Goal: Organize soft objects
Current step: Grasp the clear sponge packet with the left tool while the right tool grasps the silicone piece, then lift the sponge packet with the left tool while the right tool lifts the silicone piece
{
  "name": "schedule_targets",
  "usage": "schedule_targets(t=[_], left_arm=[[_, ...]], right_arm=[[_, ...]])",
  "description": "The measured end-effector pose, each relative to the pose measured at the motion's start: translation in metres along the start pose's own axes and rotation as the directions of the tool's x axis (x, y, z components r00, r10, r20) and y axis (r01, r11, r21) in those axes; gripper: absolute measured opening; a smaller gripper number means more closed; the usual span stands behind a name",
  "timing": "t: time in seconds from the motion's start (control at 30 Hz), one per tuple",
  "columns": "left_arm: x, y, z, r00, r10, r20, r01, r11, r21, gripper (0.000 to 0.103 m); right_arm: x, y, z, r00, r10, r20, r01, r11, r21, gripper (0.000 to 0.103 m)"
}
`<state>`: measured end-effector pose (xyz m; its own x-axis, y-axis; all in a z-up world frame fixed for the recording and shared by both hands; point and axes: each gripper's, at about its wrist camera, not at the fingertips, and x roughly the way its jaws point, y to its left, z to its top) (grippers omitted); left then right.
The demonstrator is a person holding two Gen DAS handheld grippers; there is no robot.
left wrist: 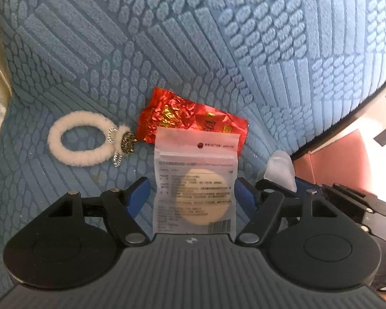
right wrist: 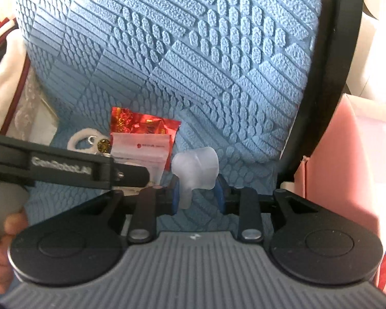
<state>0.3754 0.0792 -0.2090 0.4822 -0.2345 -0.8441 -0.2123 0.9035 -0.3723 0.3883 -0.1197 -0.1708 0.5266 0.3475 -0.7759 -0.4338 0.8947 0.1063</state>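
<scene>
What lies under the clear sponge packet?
The red foil packet lies under the clear sponge packet's top edge, on the blue cushion. Its covered lower part can't be seen.

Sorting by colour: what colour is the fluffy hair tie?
White, with small silver and gold charms; the hair tie shows best in the left wrist view.

Daylight fills both views, soft and even across the blue cushion [left wrist: 218,51], whose raised pattern stays crisp through the middle. The brightest patch is at the right edge of the left wrist view, where the pink surface [left wrist: 347,159] washes out to near white; the same glare bleaches the right side of the right wrist view. Shadows are faint. The red foil packet [left wrist: 190,118] throws small glints. Fisheye bending curves the pattern toward every border. The printed text on the clear pouch [left wrist: 195,180] is too soft to read.
</scene>
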Motion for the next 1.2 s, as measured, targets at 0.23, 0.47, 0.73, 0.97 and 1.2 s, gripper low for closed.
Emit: schedule_targets(t=[0.23, 0.47, 0.73, 0.97, 1.2], left_arm=[[0.007, -0.018, -0.006, 0.999, 0.043, 0.028, -0.045, 0.997, 0.061, 0.059], [0.009, -0.032, -0.010, 0.993, 0.118, 0.029, -0.120, 0.986, 0.112, 0.023], [-0.001, -0.022, -0.011, 0.997, 0.075, 0.018, -0.075, 0.997, -0.014, 0.011], [-0.026, -0.016, -0.029, 0.997, 0.061, 0.044, -0.057, 0.994, -0.091, 0.010], [-0.048, -0.016, -0.048, 0.996, 0.067, 0.053, -0.060, 0.990, -0.125, 0.010]], right_arm=[[-0.001, 0.005, -0.006, 0.998, -0.027, -0.050, 0.024, 0.999, -0.047, 0.034], [0.005, 0.011, -0.012, 0.997, -0.031, -0.072, 0.028, 0.998, -0.048, 0.034], [-0.008, 0.013, -0.006, 0.999, -0.030, -0.034, 0.029, 0.999, -0.041, 0.034], [-0.036, 0.017, -0.008, 0.999, -0.047, 0.009, 0.047, 0.994, -0.099, 0.033], [-0.061, 0.023, -0.015, 0.999, -0.016, 0.037, 0.019, 0.997, -0.078, 0.033]])
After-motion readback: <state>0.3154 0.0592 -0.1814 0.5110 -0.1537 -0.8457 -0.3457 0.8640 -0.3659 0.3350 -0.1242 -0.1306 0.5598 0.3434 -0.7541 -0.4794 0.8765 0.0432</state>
